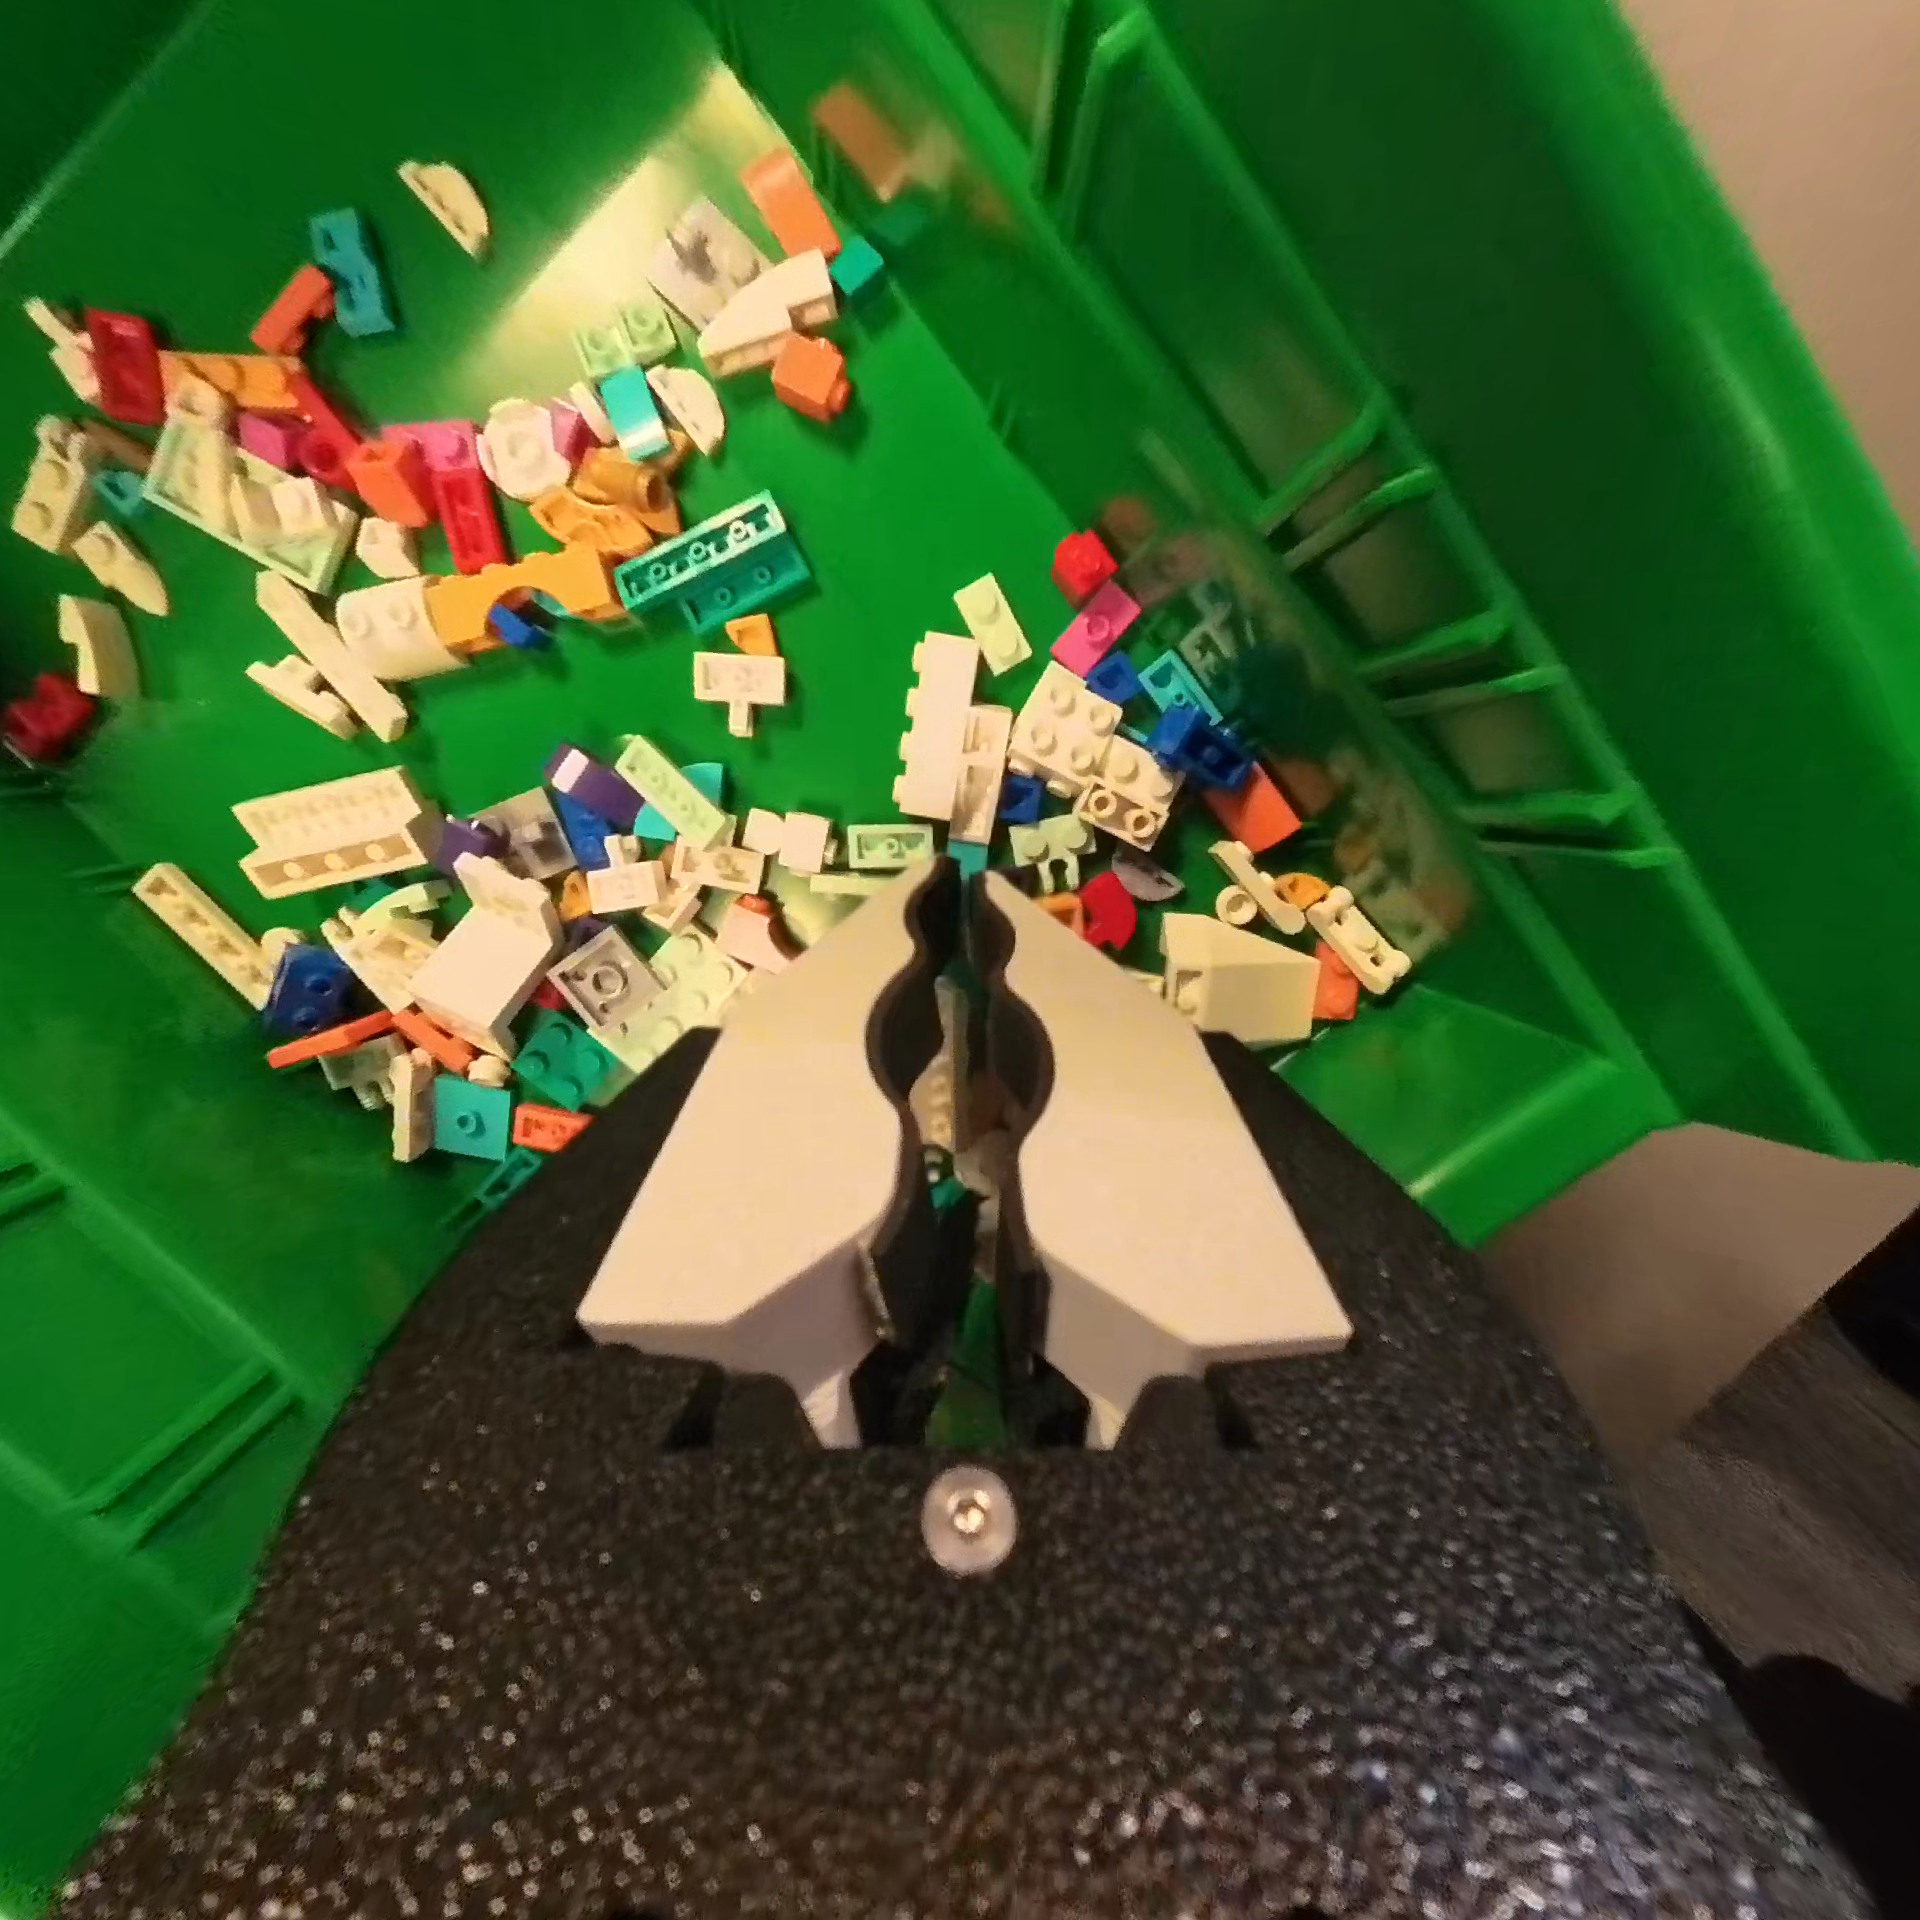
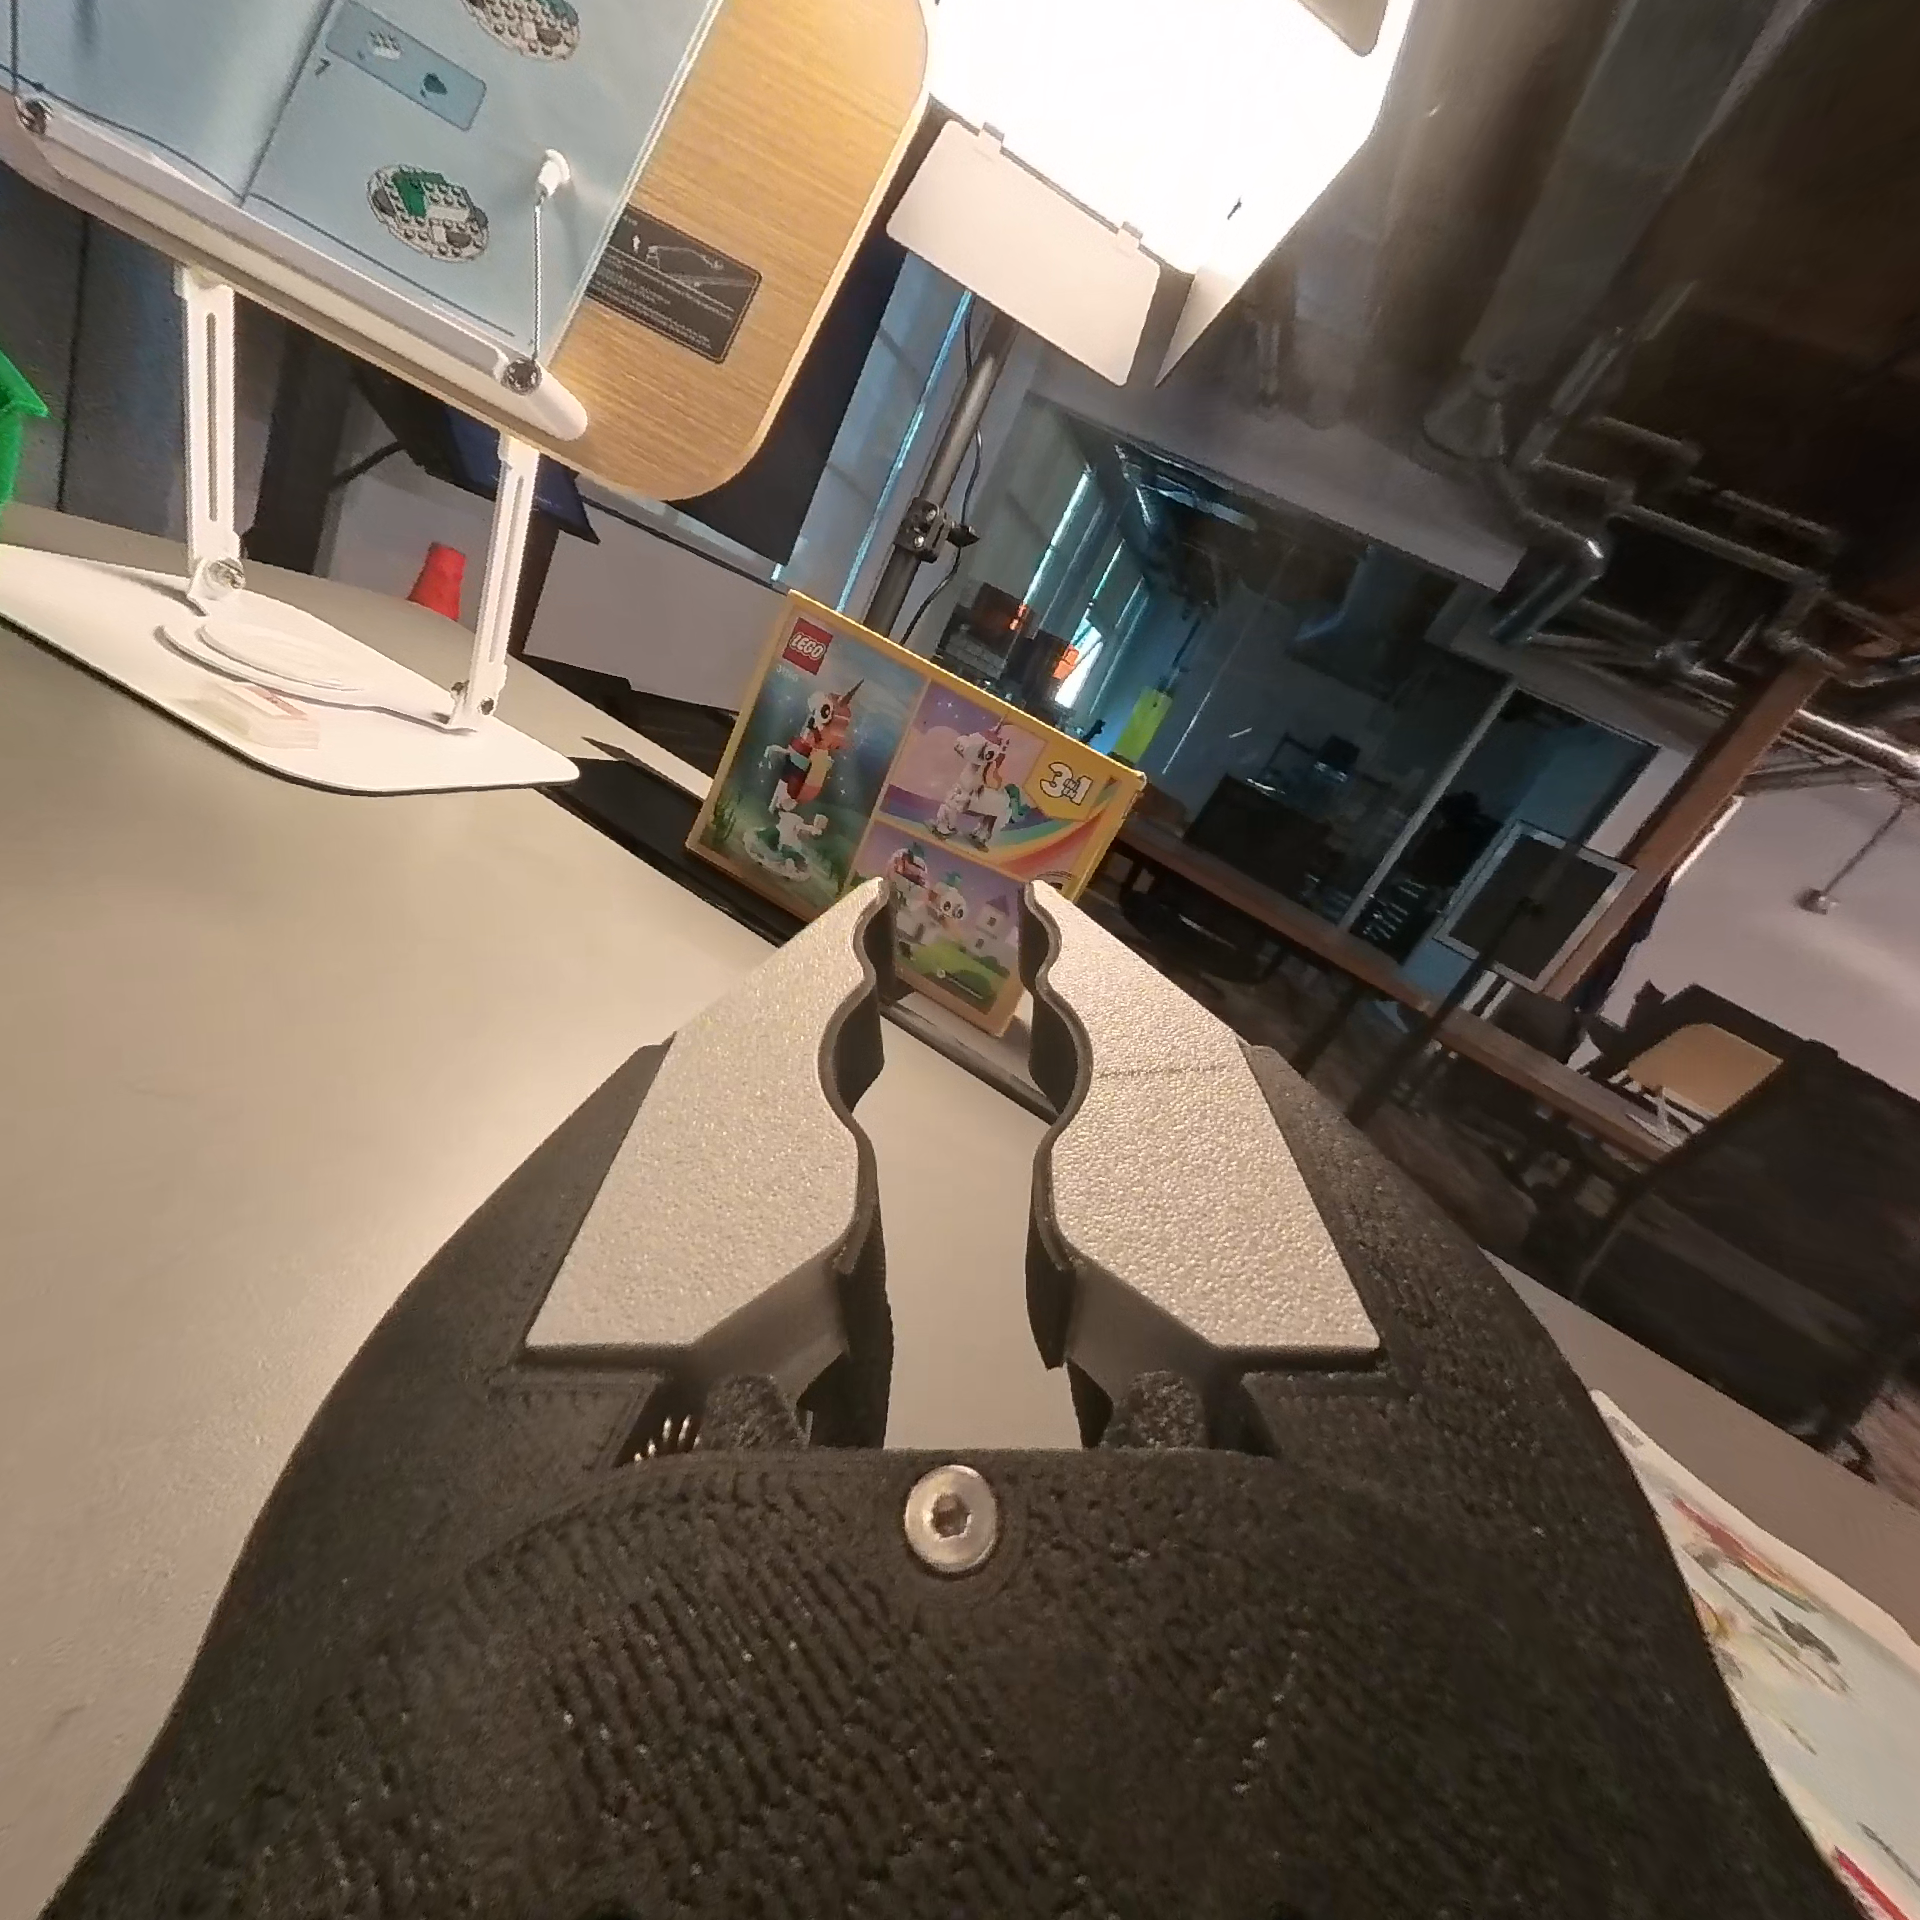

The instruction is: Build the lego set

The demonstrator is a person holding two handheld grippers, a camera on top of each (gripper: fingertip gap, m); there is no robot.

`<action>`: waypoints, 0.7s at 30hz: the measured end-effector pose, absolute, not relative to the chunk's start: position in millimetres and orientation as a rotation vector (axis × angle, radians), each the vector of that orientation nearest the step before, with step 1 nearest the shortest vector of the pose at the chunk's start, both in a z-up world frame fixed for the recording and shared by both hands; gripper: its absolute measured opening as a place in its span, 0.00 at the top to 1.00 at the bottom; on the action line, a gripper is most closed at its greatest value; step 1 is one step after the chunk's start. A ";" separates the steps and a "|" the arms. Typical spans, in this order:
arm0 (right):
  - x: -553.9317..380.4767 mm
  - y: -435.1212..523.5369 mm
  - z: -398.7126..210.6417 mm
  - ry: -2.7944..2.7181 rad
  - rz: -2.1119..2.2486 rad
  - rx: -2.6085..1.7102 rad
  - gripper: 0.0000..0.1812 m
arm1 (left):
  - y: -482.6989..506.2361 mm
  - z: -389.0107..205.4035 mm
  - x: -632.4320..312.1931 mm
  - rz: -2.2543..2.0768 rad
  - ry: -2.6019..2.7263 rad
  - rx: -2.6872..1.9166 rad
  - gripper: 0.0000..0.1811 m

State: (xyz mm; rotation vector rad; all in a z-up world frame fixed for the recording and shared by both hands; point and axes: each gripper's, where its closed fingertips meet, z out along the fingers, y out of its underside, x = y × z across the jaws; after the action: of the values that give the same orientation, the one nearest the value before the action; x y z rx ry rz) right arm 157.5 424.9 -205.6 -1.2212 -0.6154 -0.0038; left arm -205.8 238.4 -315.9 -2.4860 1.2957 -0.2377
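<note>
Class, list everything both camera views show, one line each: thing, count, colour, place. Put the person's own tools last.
bin: one, green, left wrist view, holding the bricks
bricks: many, mixed colours, loose on the bin floor
box: one, yellow-edged, upright at the table's far edge
stand: one, white, on the table at left, holding a booklet
booklet: one, pale blue, open on the stand
cup: one, red, beyond the stand
table: one, grey, under it all
sheet: one, printed, table's right edge
left tongs: one, grey, over the bricks, nearly shut; whether they hold a brick is unclear
right tongs: one, grey, open, empty
</note>
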 end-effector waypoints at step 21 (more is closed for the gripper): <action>157.9 424.7 -205.0 -0.611 0.005 -1.220 0.89 | 238.0 -319.1 -210.0 -0.257 1.235 -2.522 0.99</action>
State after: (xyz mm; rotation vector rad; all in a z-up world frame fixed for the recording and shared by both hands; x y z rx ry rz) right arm 157.9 424.7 -205.0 -1.2201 -0.6111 0.0049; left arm -210.0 238.0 -319.1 -2.5222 1.2347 -0.2572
